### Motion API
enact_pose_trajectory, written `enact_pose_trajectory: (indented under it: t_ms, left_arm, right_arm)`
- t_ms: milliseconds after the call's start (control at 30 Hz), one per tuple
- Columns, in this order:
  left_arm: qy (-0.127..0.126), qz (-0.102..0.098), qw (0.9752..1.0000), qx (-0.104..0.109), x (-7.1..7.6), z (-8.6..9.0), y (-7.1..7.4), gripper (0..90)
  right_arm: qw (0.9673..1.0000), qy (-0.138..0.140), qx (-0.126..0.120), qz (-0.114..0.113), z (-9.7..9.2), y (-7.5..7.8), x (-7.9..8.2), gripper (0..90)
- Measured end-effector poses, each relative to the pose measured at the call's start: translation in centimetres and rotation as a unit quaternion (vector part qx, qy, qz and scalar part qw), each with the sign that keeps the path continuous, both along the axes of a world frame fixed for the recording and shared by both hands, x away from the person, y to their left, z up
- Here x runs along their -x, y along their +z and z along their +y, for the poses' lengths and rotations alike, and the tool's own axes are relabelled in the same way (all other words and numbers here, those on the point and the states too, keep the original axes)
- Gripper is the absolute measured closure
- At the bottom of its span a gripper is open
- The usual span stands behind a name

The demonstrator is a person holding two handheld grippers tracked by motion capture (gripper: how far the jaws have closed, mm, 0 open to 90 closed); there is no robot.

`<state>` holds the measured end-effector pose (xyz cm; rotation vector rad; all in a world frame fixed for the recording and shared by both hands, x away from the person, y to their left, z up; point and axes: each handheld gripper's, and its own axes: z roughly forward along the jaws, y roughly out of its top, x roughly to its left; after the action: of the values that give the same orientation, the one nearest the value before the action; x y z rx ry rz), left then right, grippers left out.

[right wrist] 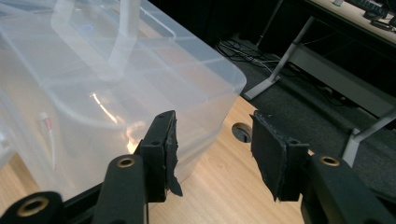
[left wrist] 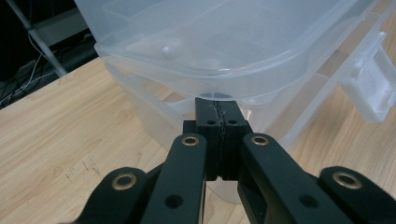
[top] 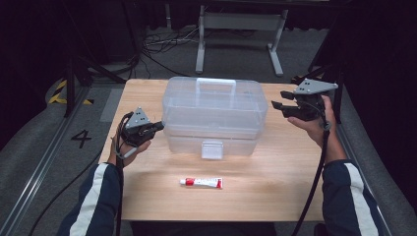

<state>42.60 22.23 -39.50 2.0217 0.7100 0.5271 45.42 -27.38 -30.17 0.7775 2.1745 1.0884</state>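
A small red and white tube (top: pixel 201 183) lies on the tabletop (top: pixel 275 191), nearest the person and just in front of the box (top: pixel 212 115). Nothing touches it.

The box is clear plastic and sits in the middle of the tabletop. Its lid (top: pixel 215 101) has a handle (top: pixel 216 82) on top, and a latch (top: pixel 212 149) hangs on the front side, facing the tube. The latch looks down and flat.

The left hand-held gripper (top: pixel 156 127) is at the left end of the box. Its jaws are pressed tight together with nothing between them, and their tips sit right up against the box wall, just under the lid's edge (left wrist: pixel 205 86). I think this hand keeps the box from sliding.

The right hand-held gripper (top: pixel 279 106) is near the right end of the box, a little apart from it. Its jaws are about half open and hold nothing; table and floor show between the two pads (right wrist: pixel 268 154).

The job looks like opening the box. To do it well, keep the left one still against the wall. Bring the right one in slowly. Pop the latch first, then lift the lid gently, so the box does not tip or bump the tube.
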Motion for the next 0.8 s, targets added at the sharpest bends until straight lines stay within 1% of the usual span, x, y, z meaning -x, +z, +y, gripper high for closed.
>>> enact_pose_trajectory:
  t_ms: [33, 167, 200, 233, 267, 300, 333, 367, 400, 467, 533, 567, 633, 667, 700, 733, 800]
  left_arm:
    - [0.000, 0.000, 1.0000, 0.000, 0.0, 0.0, 0.0, 89.9]
    - [0.001, -0.004, 1.0000, 0.004, -0.1, 0.0, 0.2, 89.9]
    - [0.002, -0.004, 1.0000, 0.004, -0.1, 0.0, 0.3, 89.8]
    - [0.002, -0.005, 1.0000, 0.004, -0.1, 0.0, 0.3, 89.8]
    - [0.002, -0.005, 1.0000, 0.004, -0.1, 0.0, 0.3, 89.8]
    - [0.002, -0.005, 1.0000, 0.004, -0.1, 0.0, 0.3, 89.8]
    - [0.002, -0.005, 1.0000, 0.005, -0.1, 0.0, 0.4, 89.8]
    - [0.002, -0.005, 1.0000, 0.005, -0.1, 0.0, 0.4, 89.9]
    - [0.003, -0.007, 1.0000, 0.006, -0.1, 0.0, 0.4, 89.8]
    - [0.002, -0.007, 1.0000, 0.007, -0.1, 0.0, 0.5, 89.8]
    - [0.002, -0.008, 0.9999, 0.008, -0.2, 0.0, 0.6, 89.8]
    - [0.002, -0.007, 0.9999, 0.009, -0.2, 0.0, 0.7, 89.9]
    - [0.000, -0.009, 0.9999, 0.009, -0.3, 0.0, 0.7, 89.9]
    - [0.000, -0.009, 0.9999, 0.009, -0.3, 0.0, 0.7, 89.9]
    - [0.001, -0.009, 0.9999, 0.008, -0.3, 0.0, 0.8, 89.9]
    - [0.000, -0.010, 0.9999, 0.010, -0.3, 0.0, 0.8, 89.8]
    - [0.001, -0.011, 0.9999, 0.010, -0.3, -0.1, 0.9, 89.8]
  right_arm:
    - [1.0000, 0.000, 0.000, 0.000, 0.0, 0.0, 0.0, 51.1]
    - [1.0000, 0.000, -0.001, 0.008, -0.6, -1.5, 0.4, 49.4]
    - [0.9999, 0.003, 0.000, 0.012, -0.7, -2.1, 0.6, 48.6]
    - [0.9999, 0.006, 0.007, 0.014, -0.7, -2.8, 0.8, 47.9]
    - [0.9998, 0.011, 0.006, 0.017, -0.7, -3.3, 1.0, 47.6]
    - [0.9997, 0.013, 0.007, 0.020, -0.7, -3.7, 1.1, 47.1]
    - [0.9996, 0.013, 0.014, 0.021, -0.6, -4.1, 1.1, 46.2]
    - [0.9996, 0.013, 0.014, 0.021, -0.6, -4.1, 1.1, 46.2]
    - [0.9994, 0.019, 0.015, 0.023, -0.5, -4.8, 1.3, 45.9]
    - [0.9994, 0.022, 0.015, 0.024, -0.4, -5.1, 1.4, 45.3]
    - [0.9991, 0.029, 0.021, 0.022, -0.1, -5.6, 1.5, 44.5]
    - [0.9991, 0.032, 0.019, 0.022, 0.0, -5.9, 1.6, 44.6]
    - [0.9992, 0.029, 0.023, 0.014, 0.1, -6.2, 1.7, 44.6]
    - [0.9992, 0.029, 0.023, 0.014, 0.1, -6.2, 1.7, 44.6]
    - [0.9993, 0.030, 0.020, 0.013, 0.1, -6.2, 1.7, 44.9]
    - [0.9993, 0.030, 0.013, 0.017, 0.0, -6.4, 1.6, 44.7]
    - [0.9992, 0.033, 0.011, 0.019, -0.1, -6.5, 1.6, 44.5]
